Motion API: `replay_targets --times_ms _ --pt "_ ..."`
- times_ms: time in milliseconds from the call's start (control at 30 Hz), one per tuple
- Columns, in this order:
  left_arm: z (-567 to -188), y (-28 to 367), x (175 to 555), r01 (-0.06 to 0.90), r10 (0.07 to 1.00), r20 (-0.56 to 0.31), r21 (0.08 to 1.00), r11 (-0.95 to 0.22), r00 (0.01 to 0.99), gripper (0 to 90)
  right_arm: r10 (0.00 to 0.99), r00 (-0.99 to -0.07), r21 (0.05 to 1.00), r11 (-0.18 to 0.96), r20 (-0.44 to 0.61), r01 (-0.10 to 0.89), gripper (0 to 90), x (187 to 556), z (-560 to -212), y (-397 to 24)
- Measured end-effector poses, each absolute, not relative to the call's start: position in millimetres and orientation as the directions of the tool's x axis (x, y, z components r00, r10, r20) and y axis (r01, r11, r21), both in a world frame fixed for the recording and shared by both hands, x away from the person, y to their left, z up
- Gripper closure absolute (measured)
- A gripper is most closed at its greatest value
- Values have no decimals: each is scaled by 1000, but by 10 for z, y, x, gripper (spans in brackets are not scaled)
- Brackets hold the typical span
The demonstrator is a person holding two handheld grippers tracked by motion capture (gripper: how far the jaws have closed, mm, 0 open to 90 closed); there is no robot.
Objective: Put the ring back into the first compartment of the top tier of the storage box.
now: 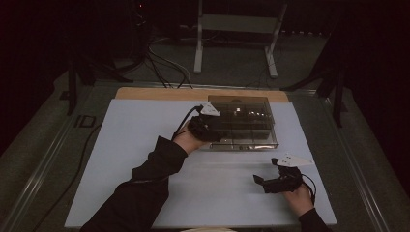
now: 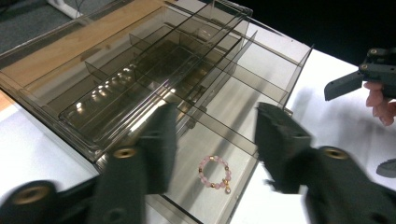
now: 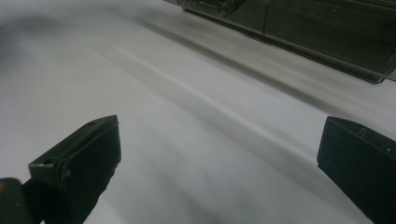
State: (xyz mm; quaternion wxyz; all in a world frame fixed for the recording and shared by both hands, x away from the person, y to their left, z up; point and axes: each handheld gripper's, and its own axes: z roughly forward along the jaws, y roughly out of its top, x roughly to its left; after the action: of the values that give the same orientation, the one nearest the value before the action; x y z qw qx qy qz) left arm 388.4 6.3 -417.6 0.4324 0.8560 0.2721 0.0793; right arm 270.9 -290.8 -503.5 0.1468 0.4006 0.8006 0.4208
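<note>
One smoky, see-through organiser box [image 1: 244, 126] sits toward the far middle of the table. Inside it, one pink bead bracelet [image 2: 214, 172] lies in a near compartment. The box's compartments are too many and too overlapped by their clear walls to count with certainty. Two hand-held grippers are present: the left gripper [image 1: 205, 128] at the box's left side, the right gripper [image 1: 275, 180] near the right edge. One white sheet [image 1: 125, 145] covers the tabletop. Far beyond the table stands one pale metal frame [image 1: 237, 29] on the floor.
</note>
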Motion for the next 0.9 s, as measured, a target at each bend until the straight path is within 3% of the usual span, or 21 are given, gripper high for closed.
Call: replay_targets --times_ms 300,433,500,667,833,900 --pt "-4090 150 3847 399 562 -102 806 -437 821 360 765 -636 791 327 100 517 0 2708 -5035 -2905" --pt "-4067 212 3835 405 577 -102 809 -427 810 268 765 -635 790 325 103 520 0 2709 -5037 -2906" --pt "-4062 251 3831 408 575 -110 810 -421 811 175 765 -636 790 326 102 519 0 2709 -5037 -2903" --pt "-4056 349 3805 409 575 -118 816 -409 810 173 765 -637 790 329 98 517 0 2706 -5033 -2898" --pt "-4039 456 3781 411 573 -118 813 -413 811 89 765 -637 791 329 98 516 0 2706 -5033 -2898" --pt "-4042 492 3775 417 568 -124 805 -421 813 17 765 -637 790 328 99 517 0 2706 -5033 -2897"
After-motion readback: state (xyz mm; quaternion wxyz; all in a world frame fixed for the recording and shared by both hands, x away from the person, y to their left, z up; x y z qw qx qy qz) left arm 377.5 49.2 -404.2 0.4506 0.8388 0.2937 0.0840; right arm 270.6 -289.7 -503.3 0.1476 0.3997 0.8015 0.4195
